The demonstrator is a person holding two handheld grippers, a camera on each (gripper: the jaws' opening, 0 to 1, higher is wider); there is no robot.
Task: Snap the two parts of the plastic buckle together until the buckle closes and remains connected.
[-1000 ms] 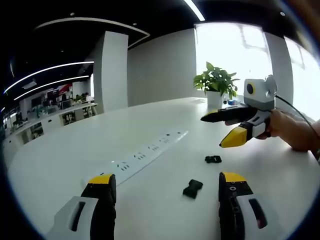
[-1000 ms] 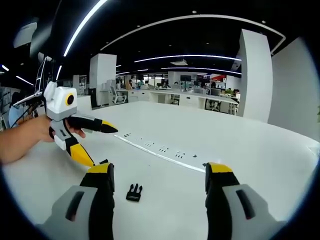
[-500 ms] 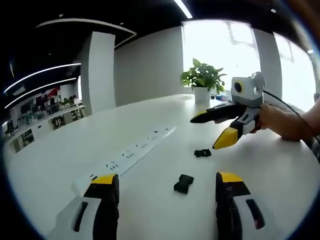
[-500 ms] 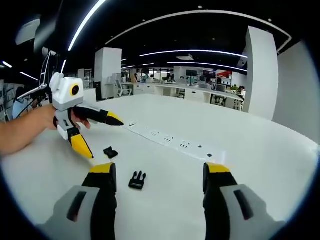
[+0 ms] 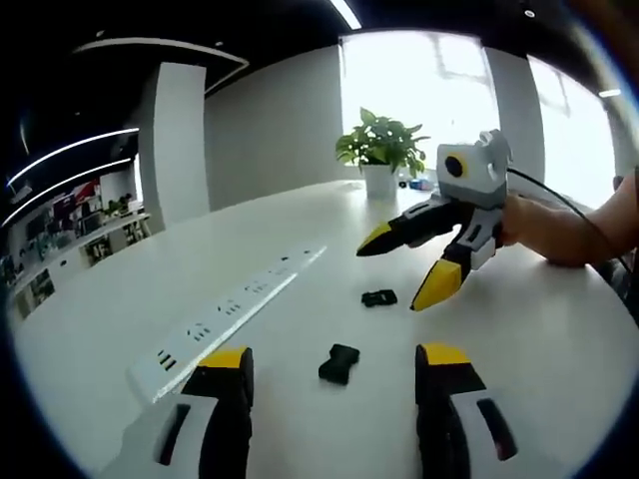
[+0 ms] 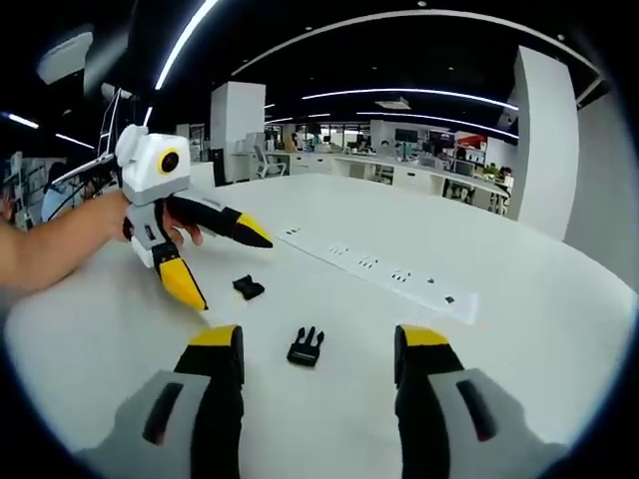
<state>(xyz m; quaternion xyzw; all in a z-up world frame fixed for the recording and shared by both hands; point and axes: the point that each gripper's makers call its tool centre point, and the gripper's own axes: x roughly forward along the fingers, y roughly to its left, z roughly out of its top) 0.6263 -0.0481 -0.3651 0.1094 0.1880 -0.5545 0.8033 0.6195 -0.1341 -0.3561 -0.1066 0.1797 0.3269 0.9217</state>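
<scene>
Two small black plastic buckle parts lie apart on the smooth white counter [image 5: 559, 329]. The pronged buckle half [image 6: 306, 347] lies between the right hand-held gripper [image 6: 318, 344]'s released jaws, its prongs apparently pointing away from the camera. The blunt socket half [image 5: 339, 363] lies between the left hand-held gripper [image 5: 335, 364]'s spread jaws, its long axis slanting up to the right. A long white power strip [image 5: 230, 309] runs beside them, and a potted plant [image 5: 377, 155] stands at the counter's far edge.
</scene>
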